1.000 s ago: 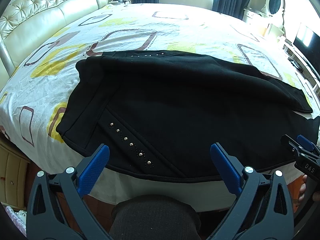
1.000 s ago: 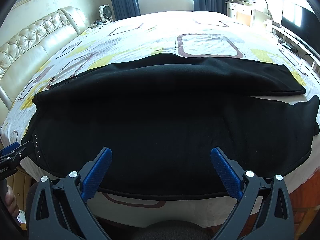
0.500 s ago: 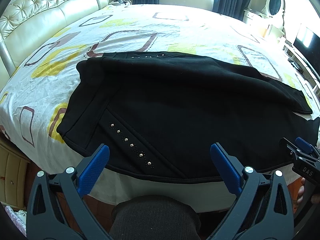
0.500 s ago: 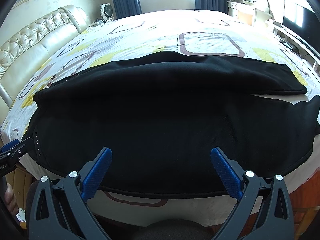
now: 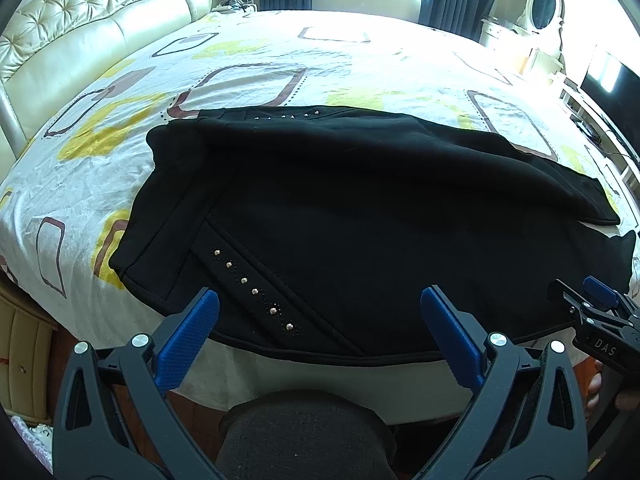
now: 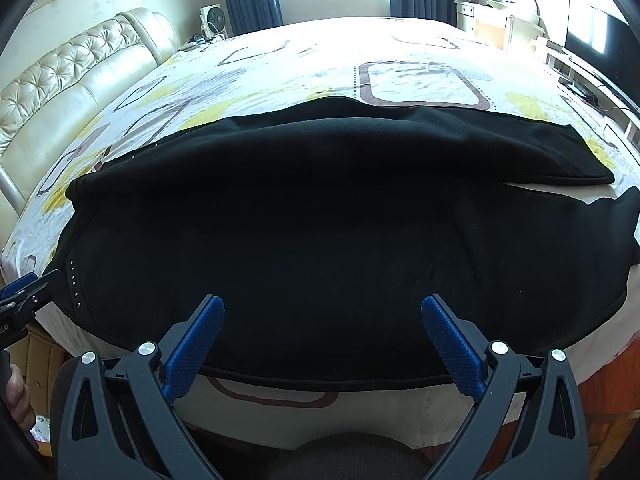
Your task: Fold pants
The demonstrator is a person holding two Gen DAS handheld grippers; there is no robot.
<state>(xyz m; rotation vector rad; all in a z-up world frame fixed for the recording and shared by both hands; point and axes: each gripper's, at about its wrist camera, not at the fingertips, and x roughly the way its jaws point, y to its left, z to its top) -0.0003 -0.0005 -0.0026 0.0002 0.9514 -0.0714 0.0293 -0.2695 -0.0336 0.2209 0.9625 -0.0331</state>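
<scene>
Black pants (image 5: 360, 216) lie spread flat across the near side of the bed, waistband to the left, legs running right, with a row of metal studs (image 5: 254, 291) near the pocket. They fill the right wrist view (image 6: 320, 240) too. My left gripper (image 5: 320, 312) is open and empty, just off the pants' near hem by the studs. My right gripper (image 6: 322, 320) is open and empty over the near hem of the leg part. Each gripper shows at the edge of the other's view: the right one (image 5: 596, 312), the left one (image 6: 24, 292).
The bed (image 5: 280, 64) has a white cover with yellow and brown shapes and a tufted cream headboard (image 5: 80, 20) at the left. A dresser with an oval mirror (image 5: 542, 4) and a dark screen (image 6: 600, 44) stand at the right. A wooden nightstand (image 5: 24, 360) sits at lower left.
Both grippers have stayed almost still; the views have only drifted slightly back from the bed. The pants have not moved.
</scene>
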